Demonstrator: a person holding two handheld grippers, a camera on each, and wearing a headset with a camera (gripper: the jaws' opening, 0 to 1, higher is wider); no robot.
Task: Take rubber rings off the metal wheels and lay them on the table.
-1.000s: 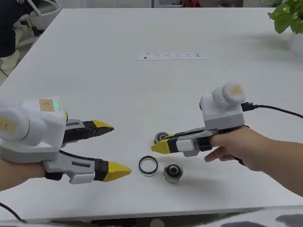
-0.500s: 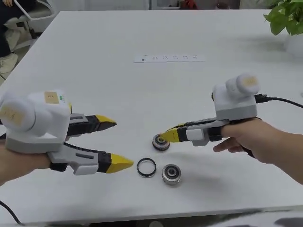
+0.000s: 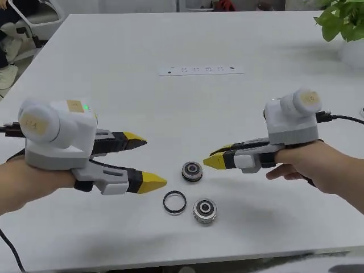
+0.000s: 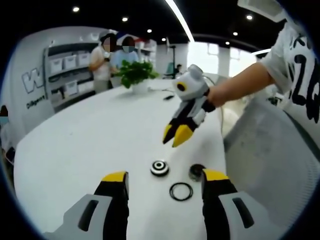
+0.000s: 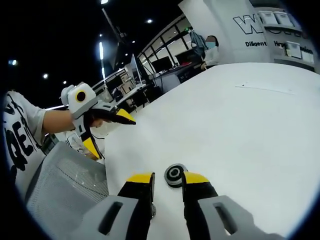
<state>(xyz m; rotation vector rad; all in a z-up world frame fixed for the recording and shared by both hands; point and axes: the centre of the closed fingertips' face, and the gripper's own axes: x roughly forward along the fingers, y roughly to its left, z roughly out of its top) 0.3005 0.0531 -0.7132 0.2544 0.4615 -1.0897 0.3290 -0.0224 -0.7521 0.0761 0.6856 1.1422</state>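
- Table [image 3: 239, 114]: white and broad. All of the work sits near the person's edge, with plenty of free surface beyond.
- Plant [image 3: 340, 21] at the far right corner and power strip [image 3: 200, 70] across the middle, both well apart from the work. Nothing stands in the way.
- Left gripper [image 3: 154, 161]: jaws spread wide, holding nothing, pointing in from the left.
- Right gripper [image 3: 209, 160]: jaws drawn narrow with a slim gap, empty. Its tips are just beside the dark-rimmed wheel [image 3: 192, 171], which in the right gripper view lies straight ahead between the jaws.
- That wheel seems to have its rubber ring still on, so it is probably next.
- Bare wheel [image 3: 205, 210] lies nearer the person, apparently already stripped.
- Loose ring [image 3: 174, 202] lies flat on the table, just beside the bare wheel.
- Risk: narrow tips pressing on a free wheel may send it skidding or rolling, since nothing pins it yet.
- Risk: a stretched ring could snap loose and flick off the near edge.
- Risk: the left gripper's lower jaw hangs near the loose ring, so a low sweep would knock it.
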